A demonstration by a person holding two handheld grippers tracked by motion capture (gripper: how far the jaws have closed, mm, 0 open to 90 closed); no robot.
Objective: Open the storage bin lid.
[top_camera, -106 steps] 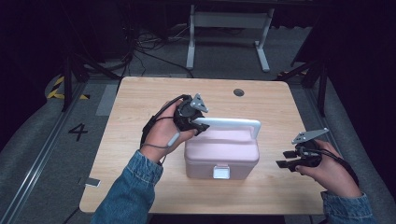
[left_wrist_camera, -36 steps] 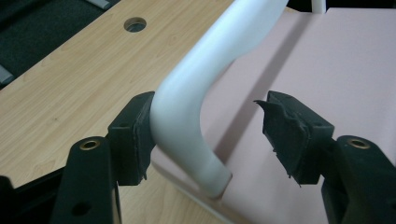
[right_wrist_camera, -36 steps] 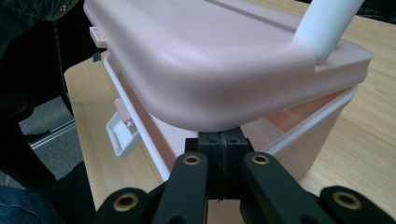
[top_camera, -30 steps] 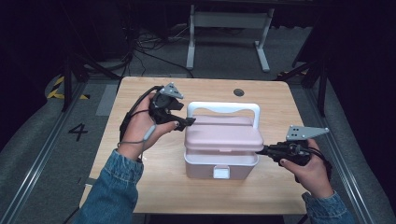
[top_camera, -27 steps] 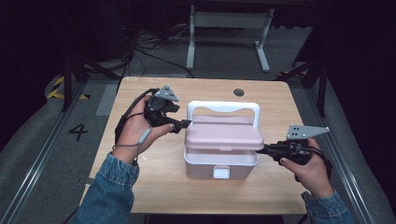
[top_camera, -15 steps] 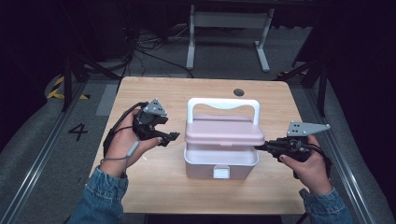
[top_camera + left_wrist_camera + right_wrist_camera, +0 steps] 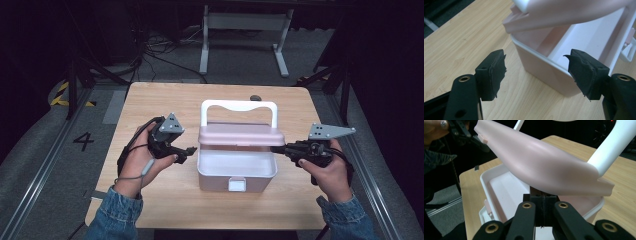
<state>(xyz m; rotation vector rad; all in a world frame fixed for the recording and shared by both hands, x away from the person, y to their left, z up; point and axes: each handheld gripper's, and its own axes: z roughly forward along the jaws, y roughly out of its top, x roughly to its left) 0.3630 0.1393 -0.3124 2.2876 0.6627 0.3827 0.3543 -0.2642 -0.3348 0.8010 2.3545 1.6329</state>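
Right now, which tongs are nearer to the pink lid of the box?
Right. The right tongs are shut under the pink lid, at its right edge, propping it above the box. The left tongs are open, just off the box's left side, touching nothing.

Pale wooden surface [image 7: 150, 200], carrying a pink box [image 7: 237, 172] between left fingers [image 7: 491, 72] and right fingers [image 7: 543, 206].

Box [image 7: 237, 170] on table [image 7: 150, 100], between grippers
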